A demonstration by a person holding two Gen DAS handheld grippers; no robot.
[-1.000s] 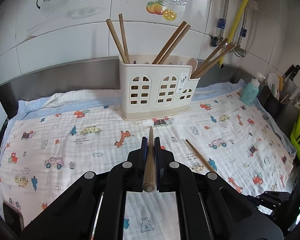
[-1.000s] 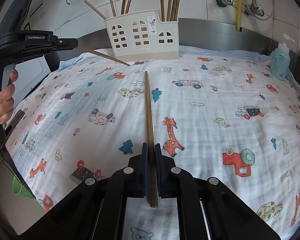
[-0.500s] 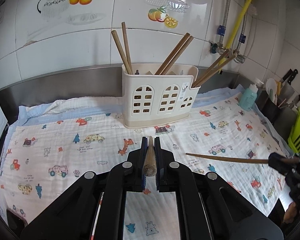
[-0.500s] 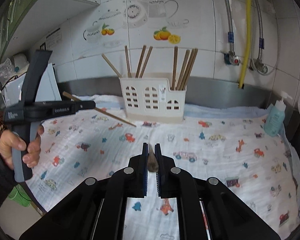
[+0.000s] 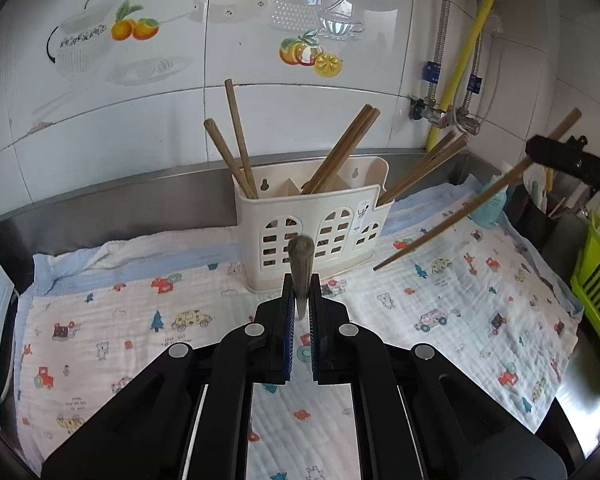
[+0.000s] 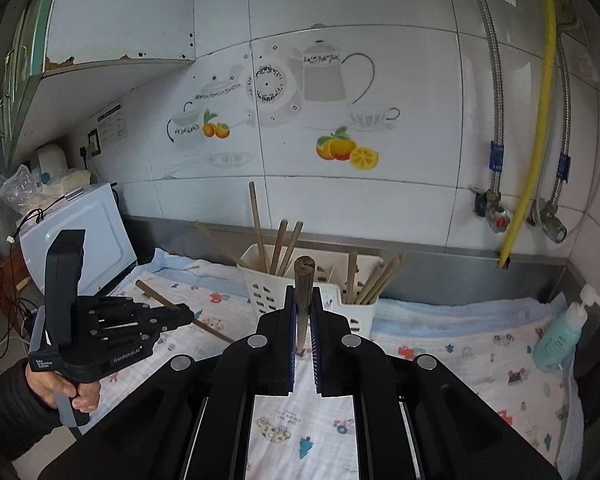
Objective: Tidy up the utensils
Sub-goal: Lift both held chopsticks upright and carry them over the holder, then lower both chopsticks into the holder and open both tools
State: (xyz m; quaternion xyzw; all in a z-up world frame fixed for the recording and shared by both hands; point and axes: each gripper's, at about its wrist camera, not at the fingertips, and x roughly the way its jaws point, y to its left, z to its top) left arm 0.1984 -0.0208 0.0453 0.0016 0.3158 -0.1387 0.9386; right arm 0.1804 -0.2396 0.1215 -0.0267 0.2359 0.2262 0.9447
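Above the cloth (image 5: 112, 320), both tools (image 5: 301, 300) (image 6: 304, 312) pinch chopsticks (image 5: 300, 256) (image 6: 304, 276).

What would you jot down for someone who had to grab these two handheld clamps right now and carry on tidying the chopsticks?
Left gripper: shut on one chopstick, held above the cloth in front of the holder.
Right gripper: shut on another chopstick, also off the cloth and facing the holder.
Holder: cream plastic, against the back wall, with several chopsticks already standing in its compartments.
Done: no loose chopsticks are visible on the cloth.
Left: drop both held chopsticks into the holder, probably one at a time so they do not clash.
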